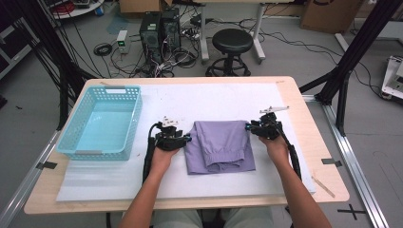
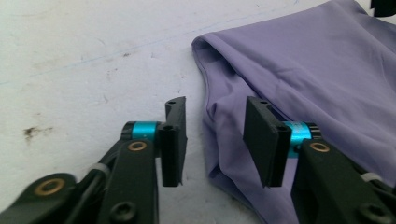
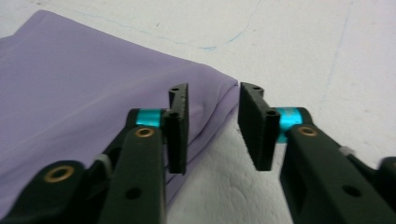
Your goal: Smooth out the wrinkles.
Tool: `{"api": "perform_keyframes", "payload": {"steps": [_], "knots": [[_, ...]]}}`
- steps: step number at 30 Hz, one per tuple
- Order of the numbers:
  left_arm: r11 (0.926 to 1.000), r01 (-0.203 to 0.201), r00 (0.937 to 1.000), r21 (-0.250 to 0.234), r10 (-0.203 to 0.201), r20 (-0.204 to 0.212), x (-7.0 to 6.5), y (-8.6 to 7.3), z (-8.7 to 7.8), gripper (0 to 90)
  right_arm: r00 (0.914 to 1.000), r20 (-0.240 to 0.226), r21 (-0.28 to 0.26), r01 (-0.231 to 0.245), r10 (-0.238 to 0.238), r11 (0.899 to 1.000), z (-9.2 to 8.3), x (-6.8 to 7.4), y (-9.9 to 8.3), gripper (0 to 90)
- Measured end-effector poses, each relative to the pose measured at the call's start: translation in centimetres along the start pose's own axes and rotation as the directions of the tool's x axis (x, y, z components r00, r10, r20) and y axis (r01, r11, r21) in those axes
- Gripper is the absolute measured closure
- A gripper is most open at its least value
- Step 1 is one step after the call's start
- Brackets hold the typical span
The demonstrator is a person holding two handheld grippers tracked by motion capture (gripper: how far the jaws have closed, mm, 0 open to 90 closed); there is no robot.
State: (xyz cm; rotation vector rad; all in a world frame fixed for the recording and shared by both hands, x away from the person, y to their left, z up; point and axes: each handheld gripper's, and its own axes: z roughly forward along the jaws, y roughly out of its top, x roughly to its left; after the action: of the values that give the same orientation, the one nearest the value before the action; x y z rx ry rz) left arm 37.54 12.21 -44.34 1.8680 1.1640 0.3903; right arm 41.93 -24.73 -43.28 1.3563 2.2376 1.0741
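The purple shorts [image 1: 221, 145] are judged already folded on the counter [image 1: 304, 156], both tongs (left [image 1: 186, 138], right [image 1: 247, 127]) parted, nothing gripped; the basket [image 1: 135, 118] is not yet filled.

purple garment [image 1: 221, 145] | folded, flat, waistband toward person | mid white mat, right of the basket
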Motion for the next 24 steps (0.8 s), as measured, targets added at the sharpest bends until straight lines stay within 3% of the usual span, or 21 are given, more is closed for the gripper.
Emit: {"api": "perform_keyframes", "payload": {"steps": [2,5,8,15,17,18,21,24], "knots": [[0.9998,-0.005,1.0,-0.021,0.005,0.0,-0.1,0.0,-0.4,57.5,0.9999,-0.005,-0.014,0.01,-0.01,1.0,-0.6,0.3,-0.1,60.5],[0.9989,-0.018,0.9998,-0.044,0.018,0.007,-0.2,-0.2,-0.9,57.2,0.9976,-0.028,-0.05,0.062,-0.064,0.997,-1.6,1.6,-0.4,56.1],[0.9978,-0.023,0.9995,-0.062,0.025,0.019,-0.3,-0.5,-1.2,57.0,0.9909,-0.09,-0.05,0.096,-0.1,0.994,-2.1,3.1,-0.9,53.0],[0.9967,-0.033,0.9989,-0.074,0.036,0.03,-0.4,-0.6,-1.5,57.7,0.9473,-0.233,-0.017,0.222,-0.22,0.975,-2.0,6.8,-3.0,53.8],[0.9963,-0.033,0.9986,-0.079,0.036,0.038,-0.4,-0.6,-1.6,59.2,0.934,-0.241,0.014,0.276,-0.264,0.961,-1.8,7.7,-3.4,55.2],[0.9963,-0.033,0.9986,-0.079,0.036,0.038,-0.4,-0.6,-1.6,59.4,0.9303,-0.24,0.03,0.293,-0.277,0.956,-1.8,8.0,-3.6,55.9],[0.9966,-0.037,0.9983,-0.073,0.04,0.043,-0.5,-0.6,-1.5,59.7,0.9287,-0.251,0.034,0.29,-0.273,0.956,-2.0,8.1,-3.8,56.3],[0.9967,-0.036,0.9982,-0.072,0.039,0.046,-0.6,-0.6,-1.5,59.7,0.917,-0.284,0.032,0.301,-0.281,0.953,-2.3,8.2,-3.9,54.5]]}}
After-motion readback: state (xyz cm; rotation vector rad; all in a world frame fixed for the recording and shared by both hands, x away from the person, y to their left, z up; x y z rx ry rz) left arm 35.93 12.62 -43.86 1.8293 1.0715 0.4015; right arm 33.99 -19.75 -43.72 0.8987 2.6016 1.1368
